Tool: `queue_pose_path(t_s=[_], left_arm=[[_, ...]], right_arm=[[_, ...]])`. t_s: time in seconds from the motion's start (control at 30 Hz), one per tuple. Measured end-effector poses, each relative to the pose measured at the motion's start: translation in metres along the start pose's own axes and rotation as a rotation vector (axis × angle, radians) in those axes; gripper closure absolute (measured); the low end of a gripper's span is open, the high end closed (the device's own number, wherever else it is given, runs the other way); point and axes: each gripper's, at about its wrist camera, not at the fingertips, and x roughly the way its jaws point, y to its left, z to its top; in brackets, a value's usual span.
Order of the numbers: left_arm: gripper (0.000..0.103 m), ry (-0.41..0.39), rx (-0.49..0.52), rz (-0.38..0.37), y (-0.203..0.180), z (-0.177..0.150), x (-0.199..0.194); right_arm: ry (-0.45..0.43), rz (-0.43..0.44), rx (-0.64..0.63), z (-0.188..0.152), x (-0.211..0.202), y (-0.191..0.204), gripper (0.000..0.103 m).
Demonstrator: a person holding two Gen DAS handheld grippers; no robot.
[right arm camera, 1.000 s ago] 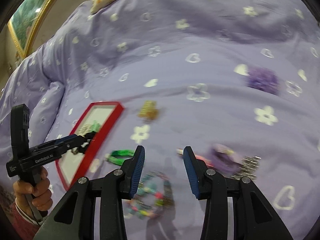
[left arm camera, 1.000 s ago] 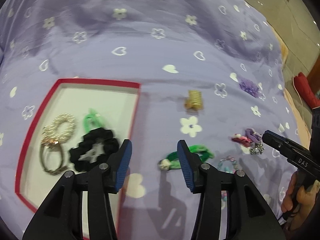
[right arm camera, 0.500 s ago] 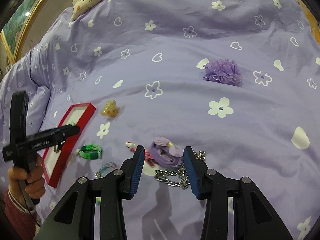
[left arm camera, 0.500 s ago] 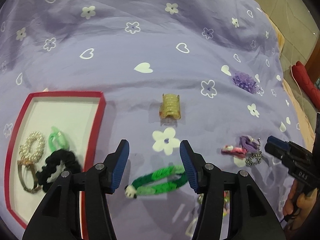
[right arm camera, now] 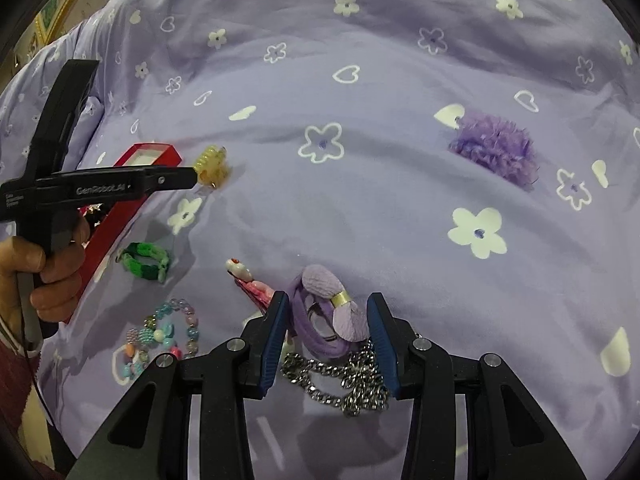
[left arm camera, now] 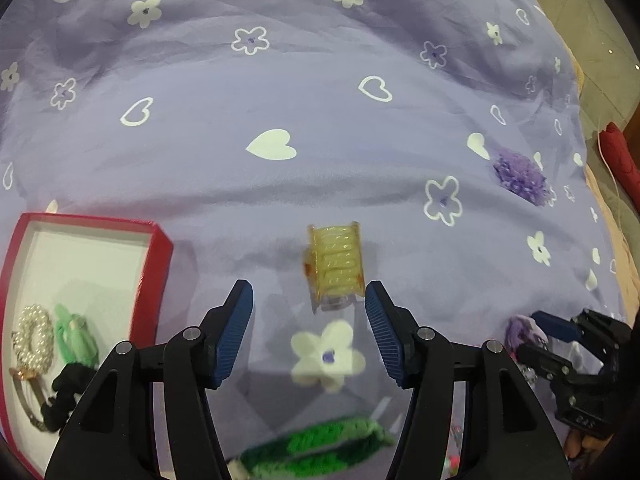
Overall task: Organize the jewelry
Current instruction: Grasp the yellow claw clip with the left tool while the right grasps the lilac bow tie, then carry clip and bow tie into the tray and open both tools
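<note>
My left gripper [left arm camera: 308,320] is open, its blue pads just short of a yellow claw hair clip [left arm camera: 335,266] on the purple bedspread; the clip [right arm camera: 212,164] also shows in the right wrist view. A red-rimmed white tray [left arm camera: 156,256] at the left holds a pearl bracelet [left arm camera: 34,338], a green tie [left arm camera: 76,336] and a black scrunchie [left arm camera: 64,396]. My right gripper [right arm camera: 327,322] is open, its jaws either side of a purple bow hair tie [right arm camera: 334,308], with a silver chain [right arm camera: 344,384] lying below it.
A green braided bracelet [right arm camera: 146,262], a beaded bracelet [right arm camera: 160,334], a pink clip [right arm camera: 250,284] and a purple fluffy scrunchie [right arm camera: 496,148] lie loose on the bedspread. The bed's right edge, floor and a red object [left arm camera: 620,152] are far right.
My left gripper moved forward and right, from beside the tray to the yellow clip. My right gripper moved forward over the purple bow tie. Both stayed open.
</note>
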Motion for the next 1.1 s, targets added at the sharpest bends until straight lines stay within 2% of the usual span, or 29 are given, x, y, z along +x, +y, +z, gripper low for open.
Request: queue_pose_path(t_s=[0.07, 0.1, 0.13, 0.17, 0.2, 0.53, 1.1], left_arm=[[0.046, 0.002, 0.0, 0.009, -0.001, 0.003, 0.008], [0.052, 0.004, -0.001, 0.006, -0.001, 0.004, 0.011], [0.058, 0.006, -0.003, 0.0, 0.0, 0.005, 0.014], [0.073, 0.011, -0.005, -0.006, 0.0, 0.005, 0.015], [0.079, 0.014, -0.009, -0.015, 0.001, 0.006, 0.017], [0.079, -0.018, -0.043, -0.08, 0.013, -0.016, -0.012], [0.079, -0.109, -0.143, -0.117, 0.063, -0.075, -0.104]], right_arm=[[-0.01, 0.01, 0.023, 0.0, 0.0, -0.003, 0.067], [-0.012, 0.012, 0.033, -0.001, 0.0, -0.004, 0.077], [-0.015, 0.014, 0.042, -0.001, -0.001, -0.005, 0.082], [-0.021, 0.023, 0.06, -0.002, -0.003, -0.007, 0.083], [-0.026, 0.027, 0.069, -0.002, -0.004, -0.007, 0.085], [-0.103, 0.108, 0.138, 0.004, -0.025, 0.004, 0.088], [-0.099, 0.228, 0.096, 0.007, -0.022, 0.086, 0.088]])
